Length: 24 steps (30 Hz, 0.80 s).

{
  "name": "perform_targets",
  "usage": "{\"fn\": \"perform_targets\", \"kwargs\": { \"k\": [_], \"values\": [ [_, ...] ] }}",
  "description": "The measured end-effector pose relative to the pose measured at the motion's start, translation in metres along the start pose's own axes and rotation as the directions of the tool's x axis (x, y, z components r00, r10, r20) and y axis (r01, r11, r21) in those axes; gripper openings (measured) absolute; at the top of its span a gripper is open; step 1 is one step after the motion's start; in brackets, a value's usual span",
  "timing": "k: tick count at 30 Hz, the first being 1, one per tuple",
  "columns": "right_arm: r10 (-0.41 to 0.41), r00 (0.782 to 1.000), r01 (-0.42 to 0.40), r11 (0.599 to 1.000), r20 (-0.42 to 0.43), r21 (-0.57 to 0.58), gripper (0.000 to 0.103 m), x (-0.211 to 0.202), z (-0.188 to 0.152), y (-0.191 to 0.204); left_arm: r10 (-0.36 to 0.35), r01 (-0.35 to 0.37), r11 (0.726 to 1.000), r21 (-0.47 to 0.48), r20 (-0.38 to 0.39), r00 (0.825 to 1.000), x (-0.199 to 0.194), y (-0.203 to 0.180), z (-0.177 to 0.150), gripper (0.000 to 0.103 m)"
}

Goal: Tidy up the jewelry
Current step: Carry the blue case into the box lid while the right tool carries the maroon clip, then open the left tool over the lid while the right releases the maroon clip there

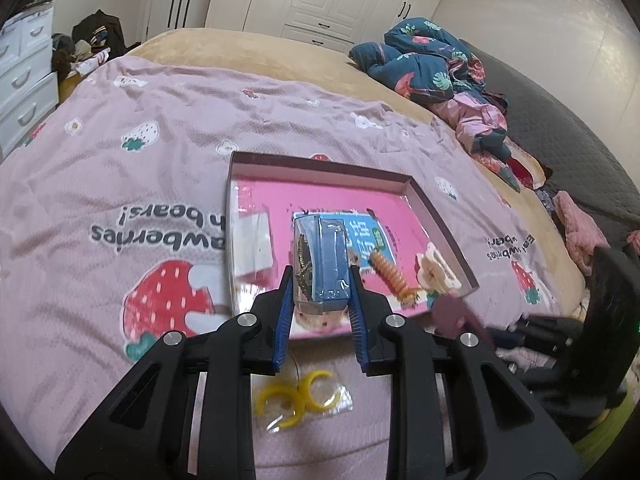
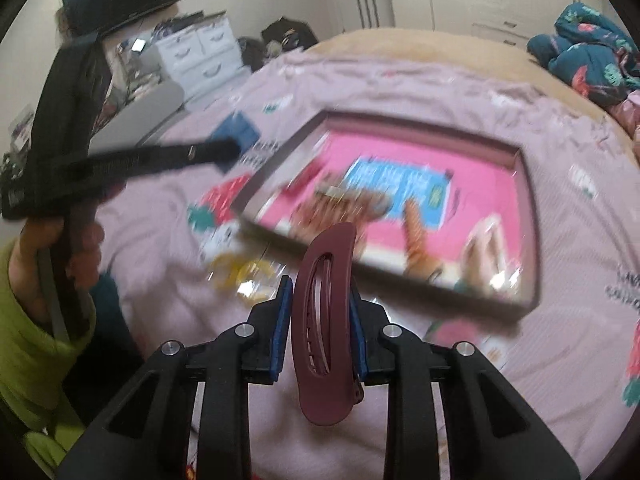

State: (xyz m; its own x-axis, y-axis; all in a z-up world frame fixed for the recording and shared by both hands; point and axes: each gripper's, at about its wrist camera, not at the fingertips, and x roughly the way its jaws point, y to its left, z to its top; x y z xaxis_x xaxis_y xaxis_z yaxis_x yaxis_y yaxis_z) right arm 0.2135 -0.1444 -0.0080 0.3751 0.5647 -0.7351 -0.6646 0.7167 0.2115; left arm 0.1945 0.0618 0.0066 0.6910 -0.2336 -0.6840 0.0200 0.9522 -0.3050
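Blurring hides the tray (image 2: 528, 216) contents beyond the maroon clip (image 2: 324, 320).

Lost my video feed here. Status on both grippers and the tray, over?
Left gripper shut on blue packet above the tray. Right gripper shut on maroon hair clip, short of tray. Yellow hoops bag lies loose on bedspread.
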Motion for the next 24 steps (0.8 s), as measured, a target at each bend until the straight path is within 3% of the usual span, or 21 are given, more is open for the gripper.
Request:
{"fn": "perform_targets", "kwargs": {
  "k": [11,24],
  "values": [
    [-0.086,0.993,0.081,0.994,0.076,0.074,0.025,0.016,0.049,-0.053,0.02,-0.019,1.0,0.015,-0.029,0.999,0.029,0.004,0.018,0.018],
    [-0.116,0.993,0.118,0.983,-0.017,0.142,0.025,0.068,0.046,-0.079,0.027,-0.027,1.0,0.007,-0.087,0.996,0.062,0.013,0.013,0.018]
  ]
}}
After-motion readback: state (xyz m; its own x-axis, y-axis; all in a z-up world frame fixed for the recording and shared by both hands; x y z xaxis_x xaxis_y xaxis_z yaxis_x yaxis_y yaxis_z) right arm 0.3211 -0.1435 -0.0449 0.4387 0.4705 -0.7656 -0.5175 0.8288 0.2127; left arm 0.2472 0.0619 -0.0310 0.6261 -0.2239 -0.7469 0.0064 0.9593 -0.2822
